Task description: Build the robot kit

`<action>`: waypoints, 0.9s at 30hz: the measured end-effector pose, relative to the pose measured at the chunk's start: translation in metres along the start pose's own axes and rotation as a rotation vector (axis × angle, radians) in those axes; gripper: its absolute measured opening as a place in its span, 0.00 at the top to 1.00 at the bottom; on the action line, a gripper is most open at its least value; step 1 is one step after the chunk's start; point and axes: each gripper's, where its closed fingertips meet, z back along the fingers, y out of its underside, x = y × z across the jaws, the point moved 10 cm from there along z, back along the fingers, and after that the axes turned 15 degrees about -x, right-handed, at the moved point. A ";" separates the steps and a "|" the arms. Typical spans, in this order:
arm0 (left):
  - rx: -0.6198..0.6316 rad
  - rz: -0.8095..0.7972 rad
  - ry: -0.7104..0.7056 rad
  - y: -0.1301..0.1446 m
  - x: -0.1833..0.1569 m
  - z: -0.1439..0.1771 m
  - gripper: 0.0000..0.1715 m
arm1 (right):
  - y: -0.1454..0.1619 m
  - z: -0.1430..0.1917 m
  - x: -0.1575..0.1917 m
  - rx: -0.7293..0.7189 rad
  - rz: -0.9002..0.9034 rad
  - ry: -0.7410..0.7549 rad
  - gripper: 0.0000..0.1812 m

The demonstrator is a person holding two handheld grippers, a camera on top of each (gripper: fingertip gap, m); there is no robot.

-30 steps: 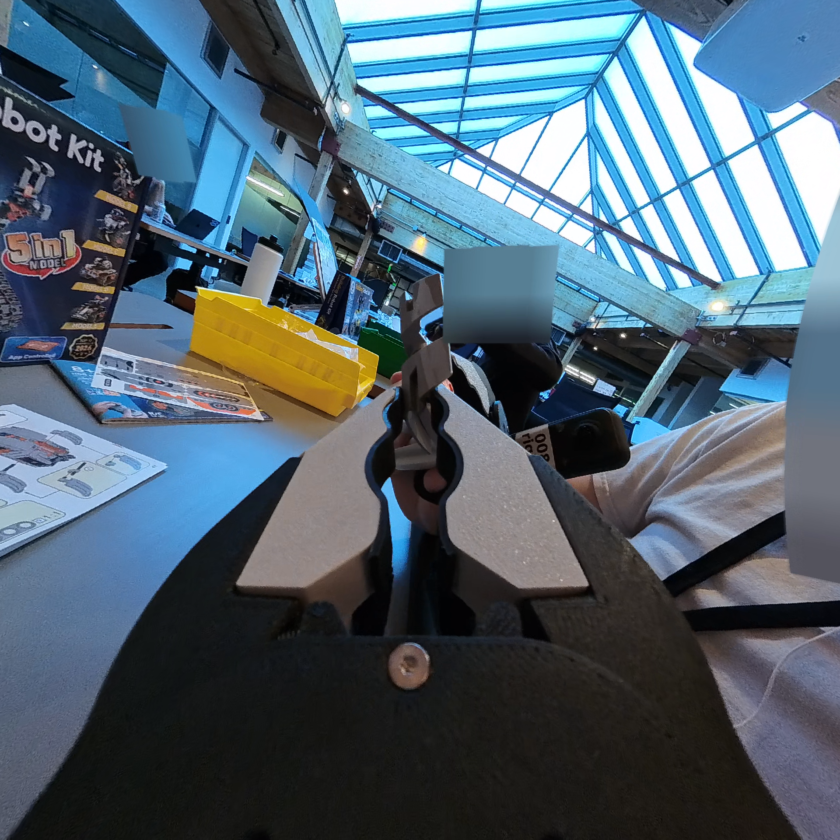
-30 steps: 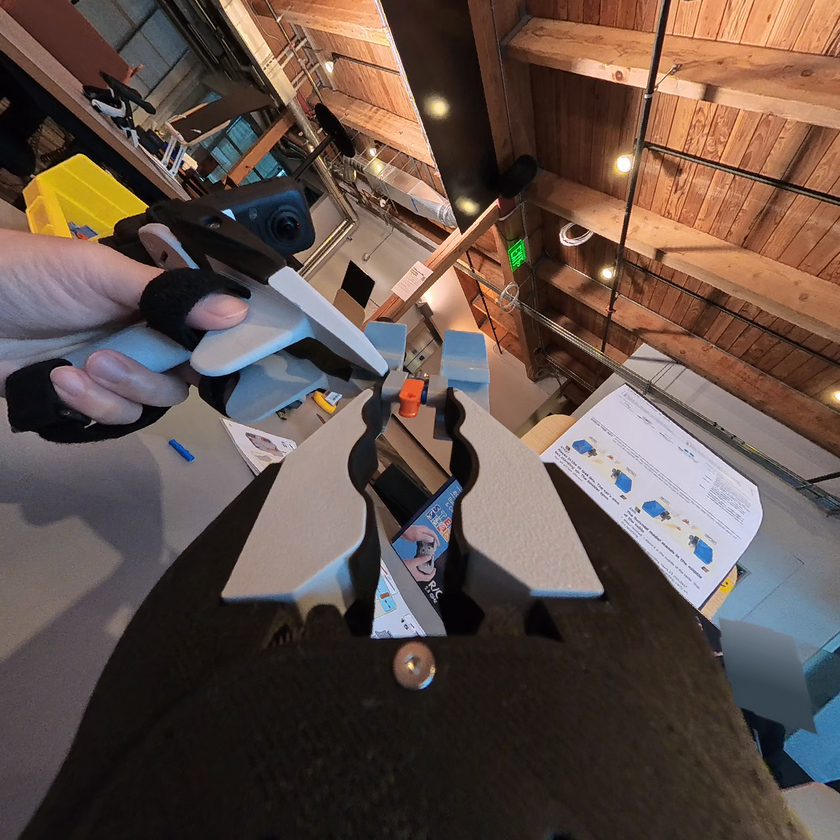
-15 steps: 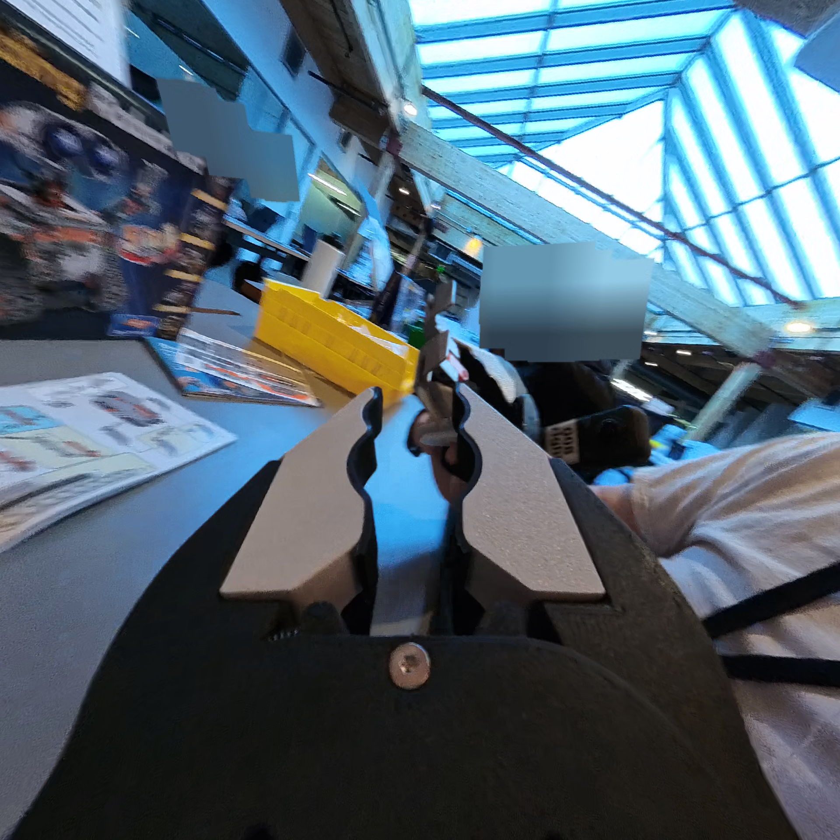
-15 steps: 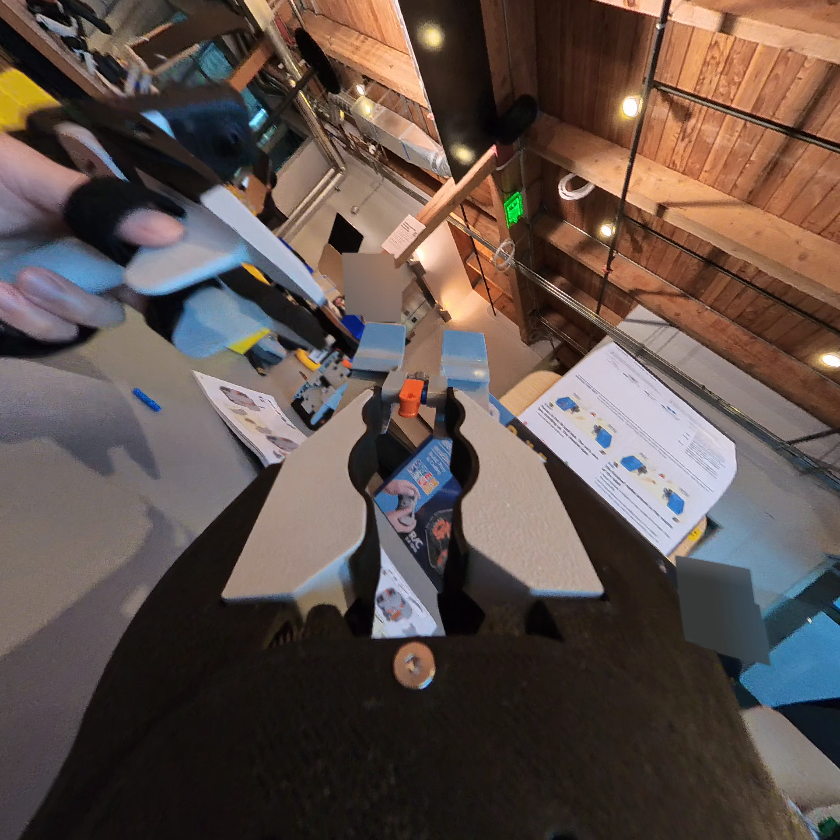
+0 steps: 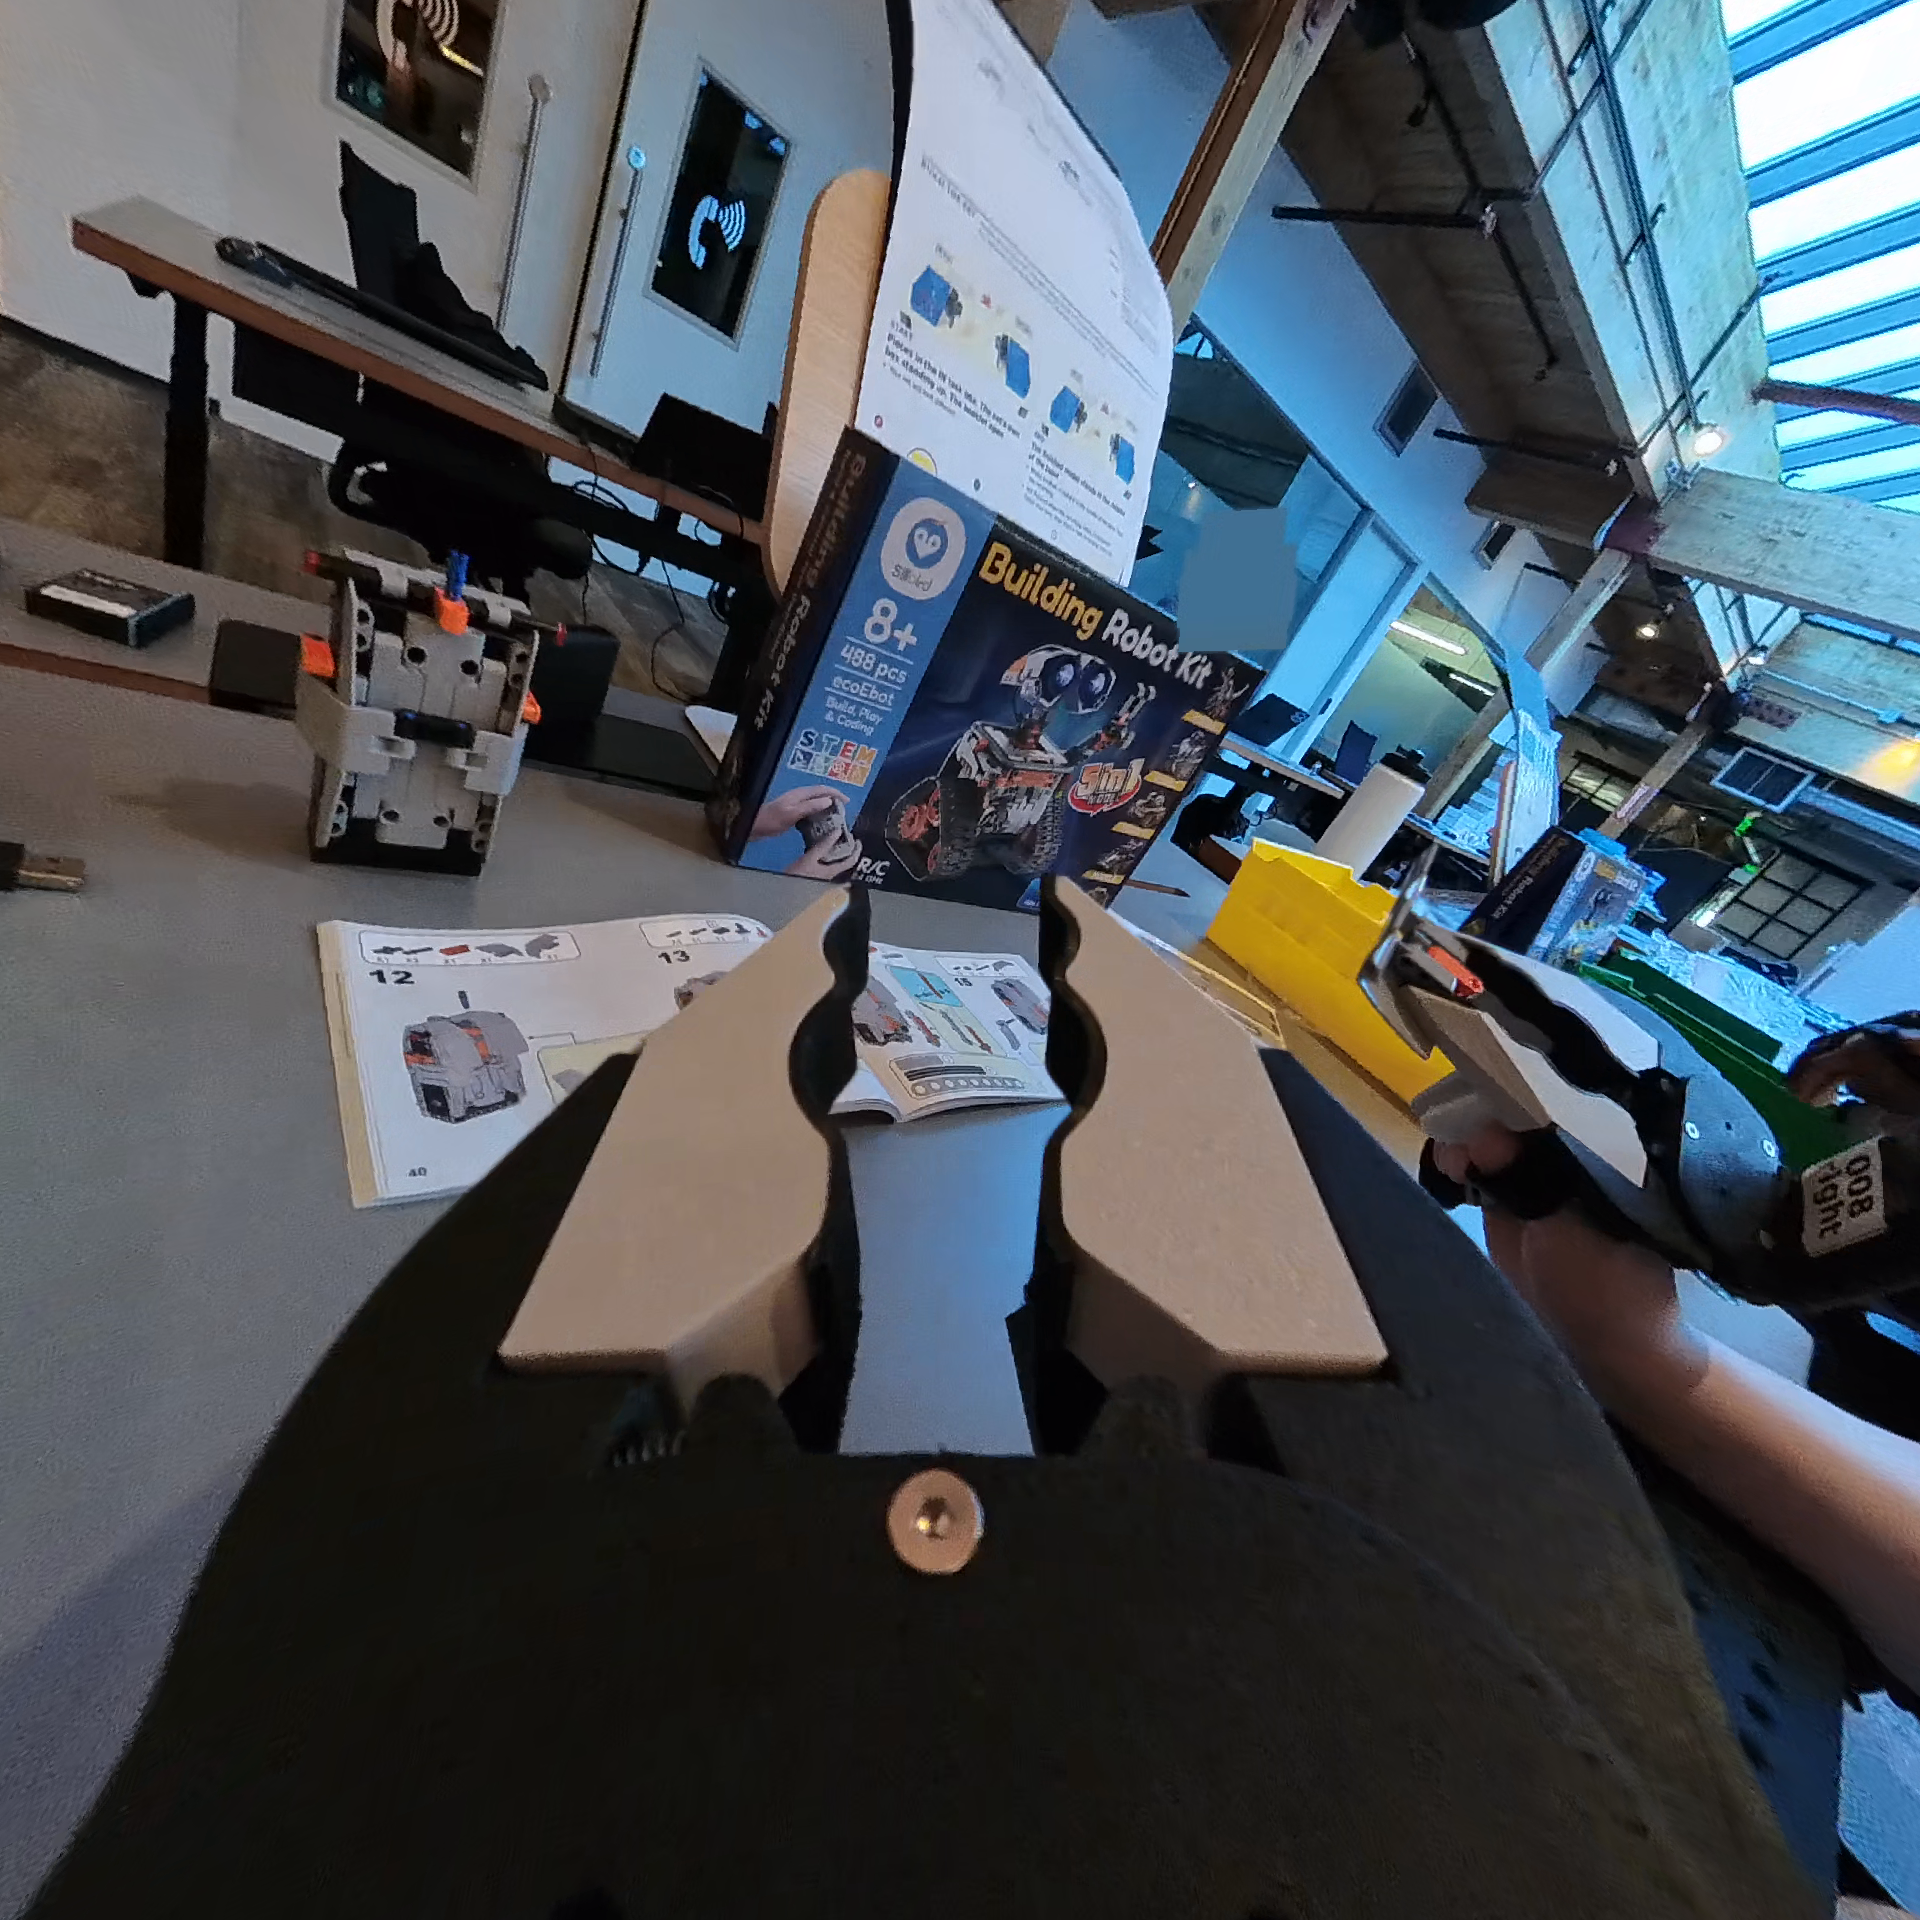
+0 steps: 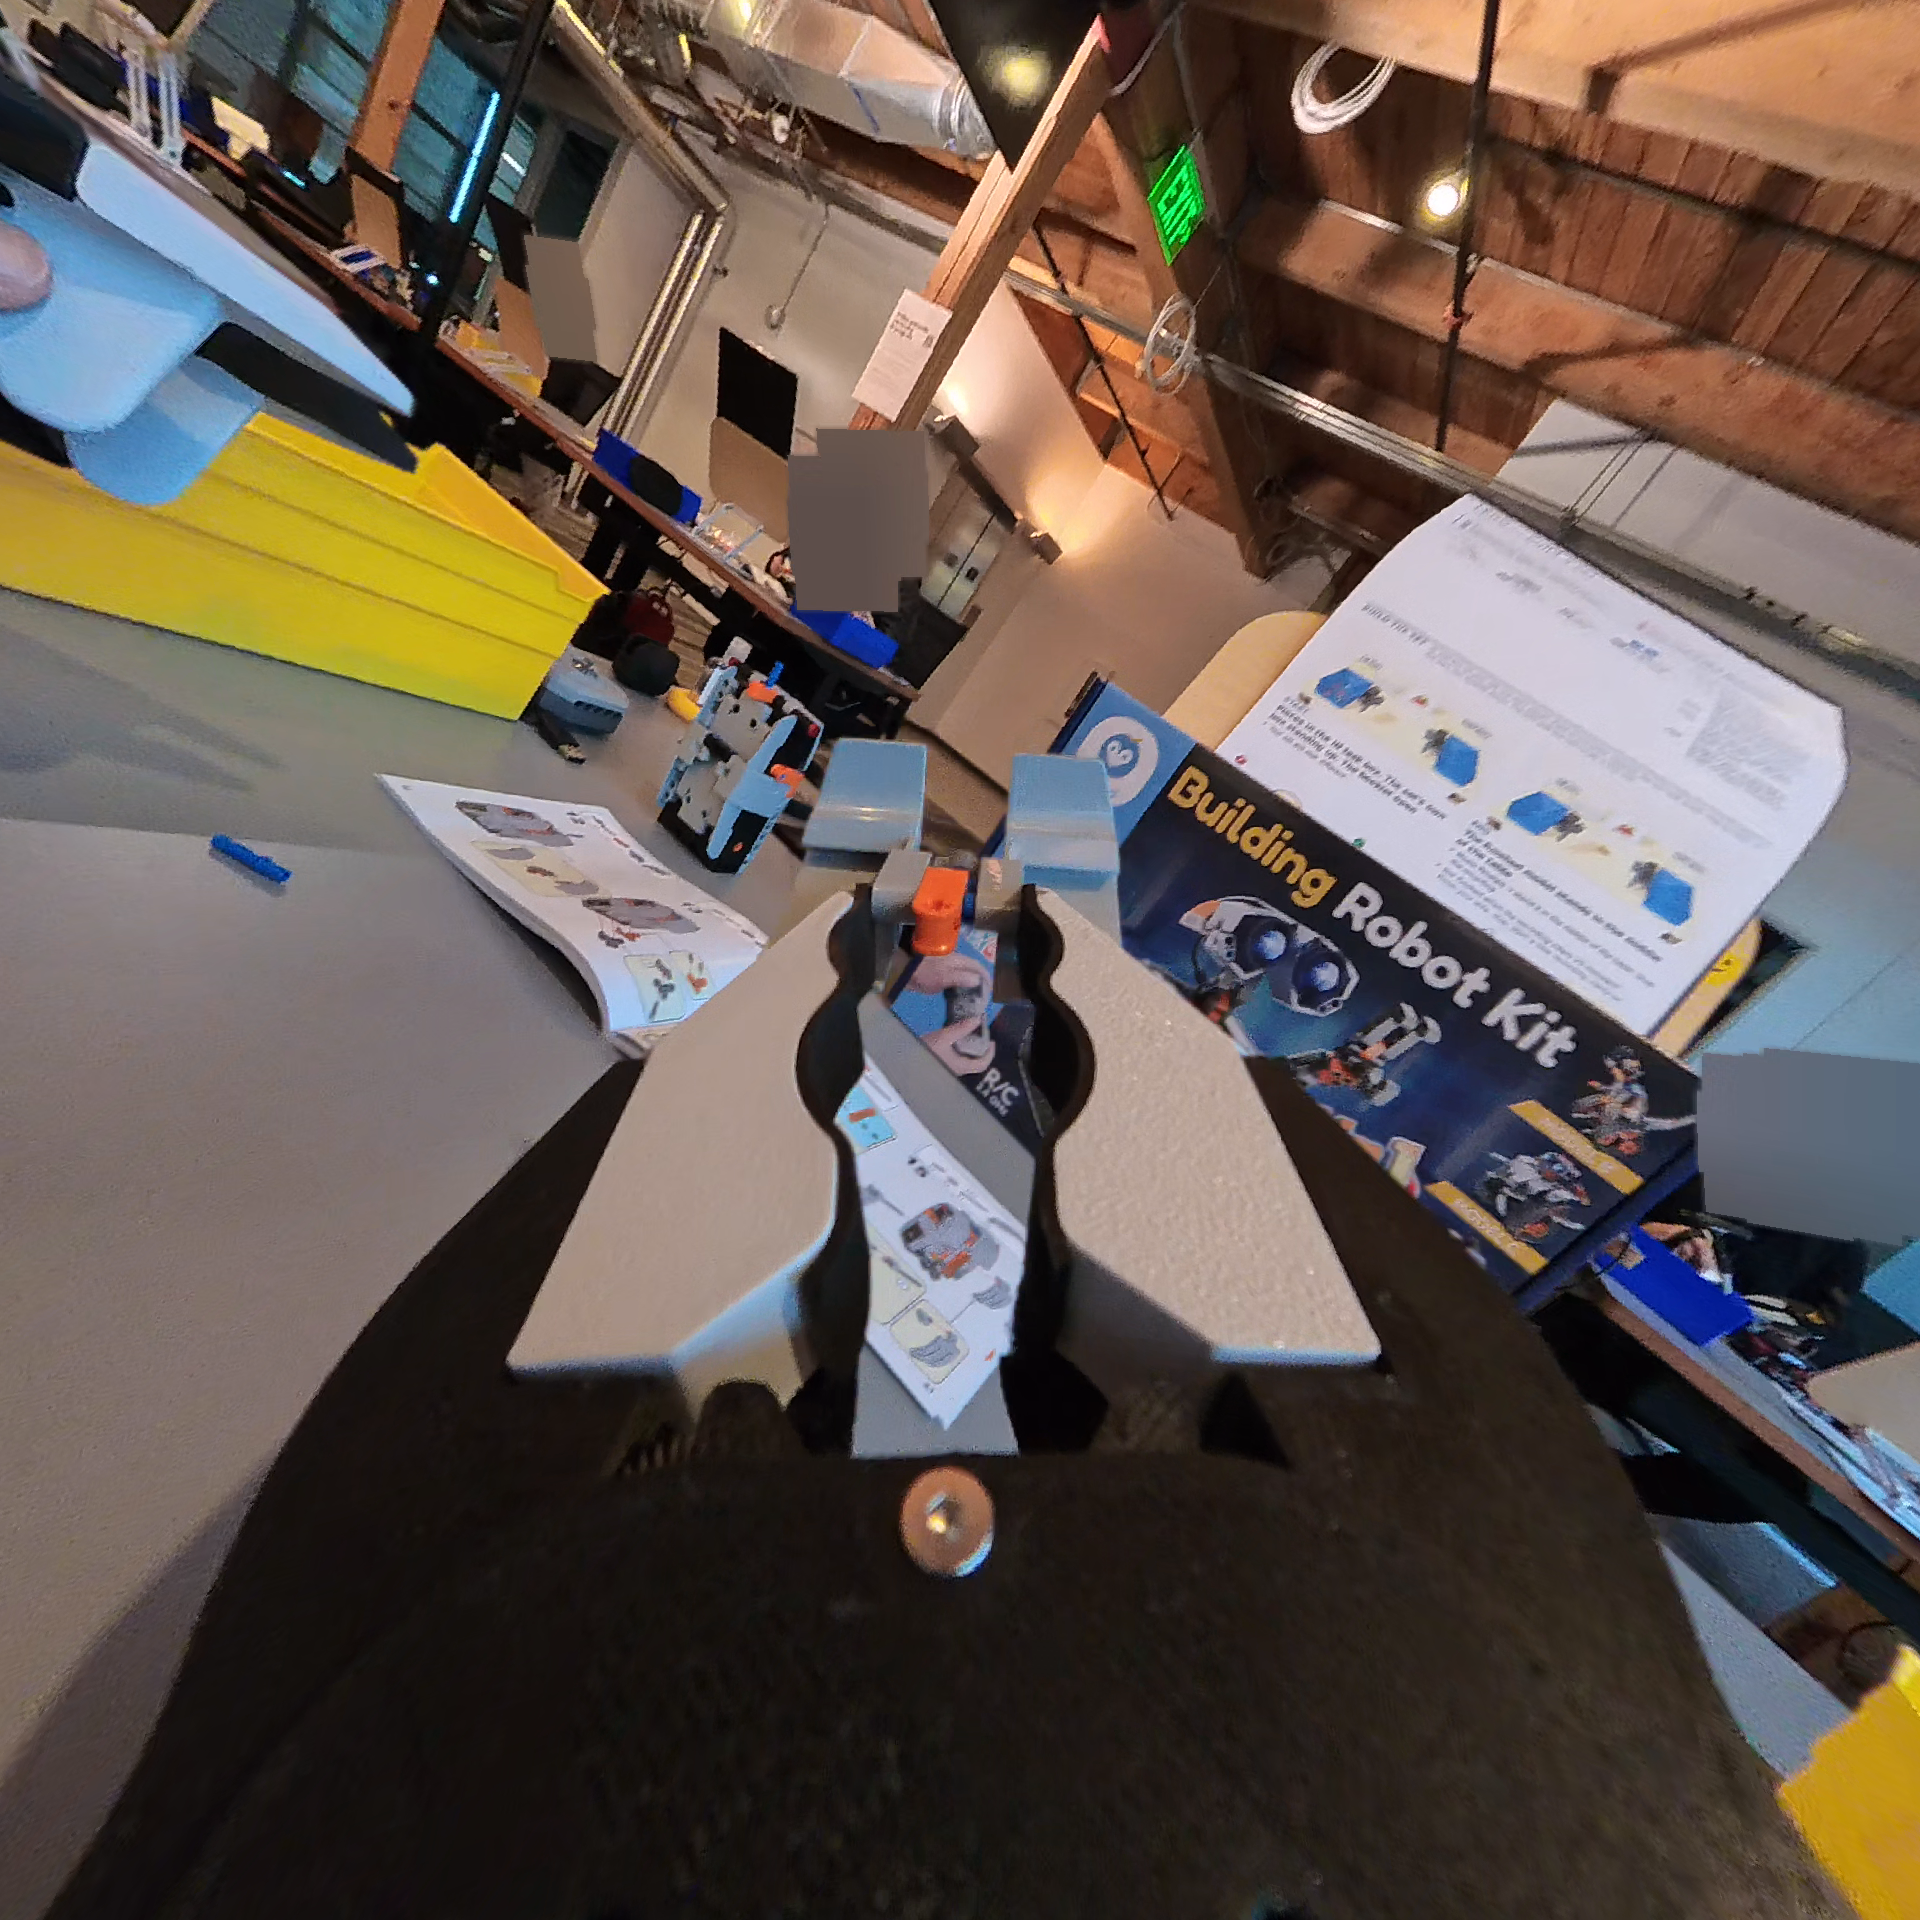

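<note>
grey brick piece (orange peg) pinched in right tool.

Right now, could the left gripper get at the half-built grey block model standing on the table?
Probably yes: the left gripper is open and empty, and only bare table and the open instruction booklet lie before the block model.

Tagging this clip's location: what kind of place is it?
Likely a shared workshop or makerspace: exposed timber beams, long worktables with yellow parts bin, and a robot kit box beside a half-built model.
</note>
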 end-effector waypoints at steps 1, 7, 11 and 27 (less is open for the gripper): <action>0.011 0.000 -0.002 0.003 -0.001 0.000 0.83 | 0.002 -0.001 0.001 0.010 -0.009 -0.011 0.86; 0.176 0.007 0.062 0.035 -0.015 -0.010 0.85 | 0.006 -0.005 0.006 0.054 -0.029 -0.064 0.86; 0.238 0.036 0.118 0.043 -0.019 -0.018 0.84 | 0.010 -0.008 0.012 0.072 -0.031 -0.102 0.86; 0.413 0.061 0.325 0.067 -0.043 -0.028 0.85 | 0.024 -0.014 0.015 0.120 -0.075 -0.111 0.86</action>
